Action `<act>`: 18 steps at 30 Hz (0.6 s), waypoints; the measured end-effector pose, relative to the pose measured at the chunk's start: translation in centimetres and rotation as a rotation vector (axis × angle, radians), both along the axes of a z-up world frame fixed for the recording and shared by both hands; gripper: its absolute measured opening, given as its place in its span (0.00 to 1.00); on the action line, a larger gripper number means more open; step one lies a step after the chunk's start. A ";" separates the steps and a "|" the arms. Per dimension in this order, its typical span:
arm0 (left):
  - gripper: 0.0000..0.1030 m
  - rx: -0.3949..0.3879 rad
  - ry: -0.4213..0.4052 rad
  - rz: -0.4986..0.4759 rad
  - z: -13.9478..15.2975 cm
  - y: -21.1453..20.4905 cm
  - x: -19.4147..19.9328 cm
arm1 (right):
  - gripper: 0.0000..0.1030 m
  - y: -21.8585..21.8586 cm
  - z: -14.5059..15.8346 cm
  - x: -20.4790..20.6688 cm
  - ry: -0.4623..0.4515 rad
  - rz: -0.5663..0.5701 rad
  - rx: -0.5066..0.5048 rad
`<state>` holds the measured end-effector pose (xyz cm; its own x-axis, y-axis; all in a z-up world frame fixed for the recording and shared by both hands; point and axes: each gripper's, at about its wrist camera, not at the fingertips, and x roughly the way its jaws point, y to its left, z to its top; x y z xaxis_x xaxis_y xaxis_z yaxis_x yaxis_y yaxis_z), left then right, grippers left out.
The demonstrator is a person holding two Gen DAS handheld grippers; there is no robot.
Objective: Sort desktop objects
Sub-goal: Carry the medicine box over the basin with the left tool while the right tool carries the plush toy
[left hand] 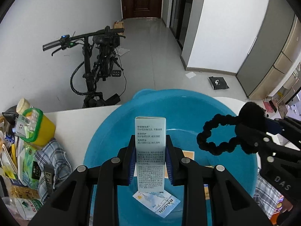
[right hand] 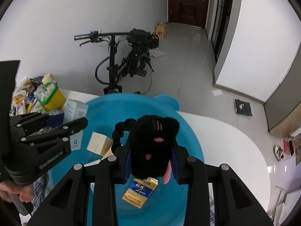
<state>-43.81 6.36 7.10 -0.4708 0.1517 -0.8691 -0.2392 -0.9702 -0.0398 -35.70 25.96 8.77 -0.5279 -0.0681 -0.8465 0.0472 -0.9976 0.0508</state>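
My left gripper [left hand: 150, 141] is shut on a tall pale blue-grey box [left hand: 150, 130] printed with text, held upright over the blue basin [left hand: 188, 105]. Under it in the basin lie a RAISON pack [left hand: 160, 204] and an orange-faced box [left hand: 188, 154]. My right gripper [right hand: 152, 148] is shut on a black plush hair tie [right hand: 152, 131] with pink marks; its elastic loop [left hand: 212, 133] hangs out to the side. Below it a blue-and-gold Liqun pack [right hand: 140, 193] and a beige box [right hand: 99, 144] rest in the basin [right hand: 131, 103]. The left gripper [right hand: 75, 126] shows at the left.
A yellow tub with a green rim [left hand: 37, 130], snack packets and a checked cloth [left hand: 54, 156] crowd the white table's [left hand: 75, 116] left side. A hand [right hand: 11, 190] holds the left gripper's handle. A folding bike [left hand: 94, 60] stands on the floor behind.
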 end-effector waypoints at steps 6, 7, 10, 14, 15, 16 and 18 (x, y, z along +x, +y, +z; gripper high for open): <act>0.28 -0.021 -0.023 0.001 -2.2 0.1 -0.4 | 0.32 -0.4 -3.5 -0.6 -0.046 -0.003 0.034; 0.28 -0.017 -0.033 0.000 -2.6 0.1 -0.5 | 0.32 -0.5 -4.0 -0.8 -0.059 -0.004 0.025; 0.28 -0.019 -0.054 -0.003 -3.7 0.3 -0.7 | 0.32 -0.6 -5.2 -1.0 -0.081 -0.006 0.025; 0.28 0.004 -0.065 0.007 -4.5 0.3 -1.4 | 0.32 -0.2 -5.6 -1.1 -0.088 -0.014 0.024; 0.28 0.018 -0.067 0.012 -4.5 0.2 -1.7 | 0.32 0.0 -5.6 -1.1 -0.089 -0.016 0.022; 0.28 0.036 -0.073 0.017 -4.6 0.3 -2.1 | 0.32 0.1 -5.5 -1.1 -0.089 -0.017 0.021; 0.28 0.063 -0.089 0.030 -5.0 0.4 -2.8 | 0.32 0.3 -5.5 -1.1 -0.088 -0.020 0.027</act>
<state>-46.56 6.76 2.14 -0.3974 0.1948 -0.8968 -0.2031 -0.9716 -0.1210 -36.77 26.22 3.29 -0.4525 -0.0344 -0.8911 0.0235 -0.9994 0.0266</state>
